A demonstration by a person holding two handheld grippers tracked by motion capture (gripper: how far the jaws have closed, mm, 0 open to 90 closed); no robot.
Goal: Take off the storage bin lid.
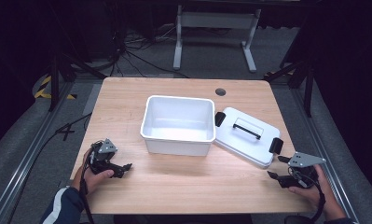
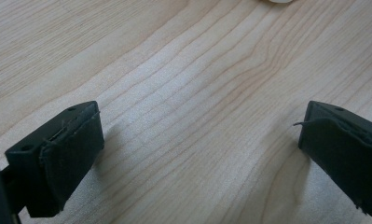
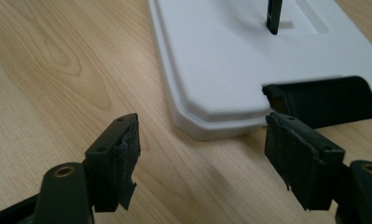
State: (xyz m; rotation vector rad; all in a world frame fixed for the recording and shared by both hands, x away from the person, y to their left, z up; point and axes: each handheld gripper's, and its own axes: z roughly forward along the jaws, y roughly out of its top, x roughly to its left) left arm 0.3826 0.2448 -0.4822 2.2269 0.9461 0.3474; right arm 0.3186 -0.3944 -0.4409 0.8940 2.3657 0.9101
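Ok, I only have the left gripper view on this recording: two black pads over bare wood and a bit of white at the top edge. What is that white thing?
Observer: It is an open white bin at the table's middle, with nothing inside it.
Operator: Does it have a lid?
Observer: Yes, a white lid with a black handle and black end clips lies flat on the table, at the bin's right side.
Operator: Where is the other hand-held gripper?
Observer: The right hand-held gripper sits low over the table, jaws open, pointing at the lid's near corner and its black clip.
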